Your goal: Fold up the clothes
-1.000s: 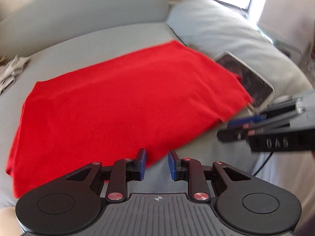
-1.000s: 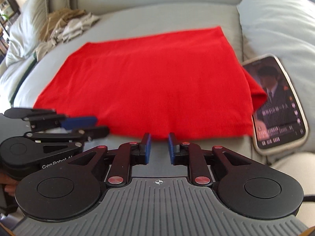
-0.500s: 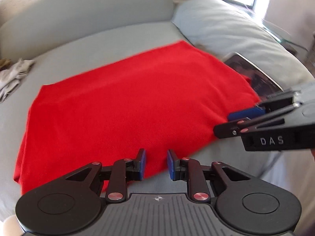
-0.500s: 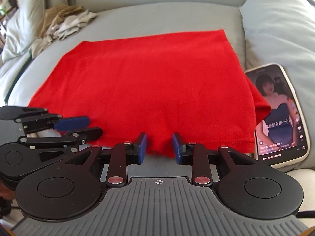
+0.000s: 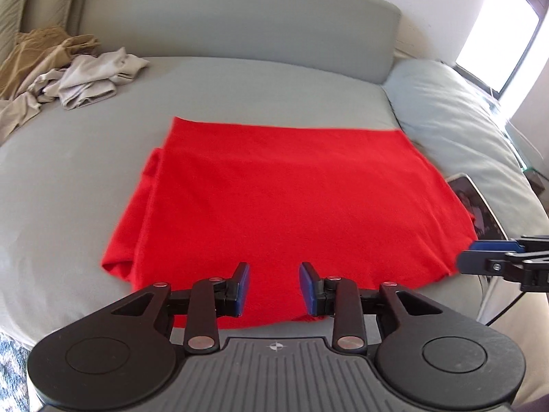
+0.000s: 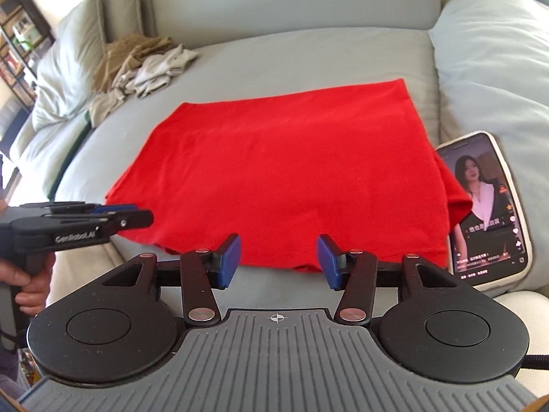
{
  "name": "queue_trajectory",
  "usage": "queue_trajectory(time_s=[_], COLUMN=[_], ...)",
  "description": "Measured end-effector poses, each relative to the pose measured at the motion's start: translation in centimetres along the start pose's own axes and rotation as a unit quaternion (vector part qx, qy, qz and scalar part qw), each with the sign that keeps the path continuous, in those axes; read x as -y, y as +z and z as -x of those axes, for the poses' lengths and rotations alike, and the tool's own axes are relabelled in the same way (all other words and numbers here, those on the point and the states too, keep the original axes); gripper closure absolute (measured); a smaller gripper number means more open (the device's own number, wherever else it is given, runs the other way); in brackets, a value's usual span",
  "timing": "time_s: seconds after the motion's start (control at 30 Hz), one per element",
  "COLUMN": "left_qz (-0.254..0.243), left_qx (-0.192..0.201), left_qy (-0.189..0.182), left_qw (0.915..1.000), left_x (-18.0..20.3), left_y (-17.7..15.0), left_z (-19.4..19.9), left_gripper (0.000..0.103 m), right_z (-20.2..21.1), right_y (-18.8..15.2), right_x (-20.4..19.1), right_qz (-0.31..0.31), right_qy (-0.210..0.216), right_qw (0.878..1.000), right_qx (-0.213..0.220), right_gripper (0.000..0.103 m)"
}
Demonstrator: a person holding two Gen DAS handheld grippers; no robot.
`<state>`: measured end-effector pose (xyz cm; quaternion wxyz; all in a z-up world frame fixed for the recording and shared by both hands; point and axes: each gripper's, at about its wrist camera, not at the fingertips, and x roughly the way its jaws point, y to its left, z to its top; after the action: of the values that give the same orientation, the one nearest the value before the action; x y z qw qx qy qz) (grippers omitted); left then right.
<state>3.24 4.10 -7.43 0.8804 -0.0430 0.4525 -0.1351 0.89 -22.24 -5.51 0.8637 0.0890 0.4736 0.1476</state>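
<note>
A red garment (image 5: 291, 199) lies folded flat into a rectangle on the grey sofa seat (image 5: 68, 178); it also shows in the right wrist view (image 6: 284, 171). My left gripper (image 5: 273, 286) is open and empty, its blue pads over the garment's near edge. My right gripper (image 6: 278, 257) is open wider and empty, just in front of the same near edge. The right gripper shows at the right edge of the left wrist view (image 5: 480, 257). The left gripper shows at the left of the right wrist view (image 6: 137, 216).
A pile of beige and tan clothes (image 5: 65, 72) lies at the back left of the seat, also in the right wrist view (image 6: 140, 65). A lit phone (image 6: 487, 202) rests by the garment's right corner against a grey cushion (image 6: 497, 68). The sofa back (image 5: 223, 24) stands behind.
Both grippers have pulled back and risen from the garment. Both have opened wider, the right one most. The left view now faces the garment straight on.
</note>
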Motion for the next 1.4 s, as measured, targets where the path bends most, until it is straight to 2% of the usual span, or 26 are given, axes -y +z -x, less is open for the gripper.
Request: queue_trajectory(time_s=[0.13,0.2,0.27,0.3,0.4,0.47,0.53,0.67,0.7,0.77,0.87,0.93,0.97,1.0,1.03,1.07,1.1,1.13,1.17,1.23,1.33,1.4], left_qz=[0.051,0.067,0.083,0.093,0.137,0.157,0.162,0.14,0.144,0.154,0.15,0.14,0.135,0.125,0.115,0.11,0.107,0.104,0.105,0.109,0.1,0.103], left_qx=[0.024,0.036,0.041,0.035,-0.012,-0.04,-0.05,-0.051,-0.052,-0.054,-0.034,-0.018,-0.012,-0.008,-0.004,0.004,0.015,0.026,0.037,0.05,0.036,0.025], left_qy=[-0.025,-0.03,-0.026,-0.024,-0.007,0.004,0.014,0.034,0.031,0.017,-0.011,-0.025,-0.034,-0.042,-0.048,-0.046,-0.042,-0.038,-0.033,-0.021,0.002,0.012], left_qw=[0.9981,0.9966,0.9954,0.9948,0.9904,0.9869,0.9854,0.9882,0.9877,0.9865,0.988,0.9896,0.9902,0.9912,0.9922,0.9929,0.9933,0.9936,0.9932,0.9925,0.9944,0.9943], left_x=[-2.3,-3.4,-4.8,-5.5,-8.3,-9.7,-10.7,-11.8,-12.2,-13.1,-13.7,-13.8,-13.8,-13.7,-13.6,-13.5,-13.5,-13.5,-13.7,-13.8,-13.5,-13.3], left_y=[3.0,4.7,6.5,7.4,9.7,11.0,12.4,14.3,14.5,14.6,14.4,14.1,14.0,13.8,13.5,13.4,13.2,13.0,12.8,12.6,12.4,12.9], left_z=[1.7,1.9,1.0,0.1,-4.0,-6.4,-8.3,-12.4,-13.4,-15.4,-17.0,-17.4,-17.5,-17.5,-17.6,-17.4,-17.2,-17.1,-16.9,-16.8,-17.6,-17.8], left_gripper=[0.066,0.06,0.058,0.056,0.056,0.057,0.056,0.053,0.053,0.053,0.054,0.058,0.069,0.086,0.097,0.097,0.097,0.097,0.097,0.097,0.096,0.087], right_z=[2.4,3.7,4.1,3.8,0.9,-1.6,-3.7,-7.2,-8.3,-10.6,-13.8,-15.2,-15.7,-16.0,-16.2,-16.5,-16.7,-16.8,-17.0,-16.9,-17.0,-17.5], right_y=[2.6,4.5,6.4,7.3,9.9,11.0,11.8,13.2,13.5,13.9,14.1,14.0,14.0,14.0,14.0,14.0,14.1,14.1,14.1,13.9,13.6,13.7], right_x=[0.8,1.6,2.4,3.0,5.5,8.0,10.4,14.7,15.7,17.3,18.3,18.6,18.6,18.6,18.5,18.4,18.1,17.7,17.3,17.5,18.0,17.7], right_qz=[-0.02,-0.032,-0.044,-0.05,-0.081,-0.131,-0.176,-0.242,-0.256,-0.272,-0.266,-0.254,-0.249,-0.243,-0.238,-0.233,-0.223,-0.209,-0.195,-0.205,-0.221,-0.21], right_qy=[0.021,0.029,0.027,0.02,-0.013,-0.025,-0.025,-0.018,-0.016,-0.012,-0.019,-0.022,-0.017,-0.008,0.005,0.021,0.022,0.016,0.01,0.0,-0.02,-0.039], right_qw=[0.999,0.998,0.996,0.996,0.995,0.991,0.984,0.97,0.966,0.962,0.963,0.966,0.967,0.968,0.969,0.969,0.971,0.974,0.977,0.974,0.968,0.971], right_qx=[0.033,0.054,0.07,0.073,0.049,0.019,0.006,0.023,0.028,0.035,0.033,0.043,0.051,0.064,0.072,0.076,0.079,0.082,0.085,0.101,0.117,0.103], right_gripper=[0.049,0.041,0.028,0.027,0.027,0.031,0.031,0.033,0.035,0.047,0.05,0.05,0.05,0.051,0.056,0.071,0.079,0.093,0.094,0.095,0.095,0.095])
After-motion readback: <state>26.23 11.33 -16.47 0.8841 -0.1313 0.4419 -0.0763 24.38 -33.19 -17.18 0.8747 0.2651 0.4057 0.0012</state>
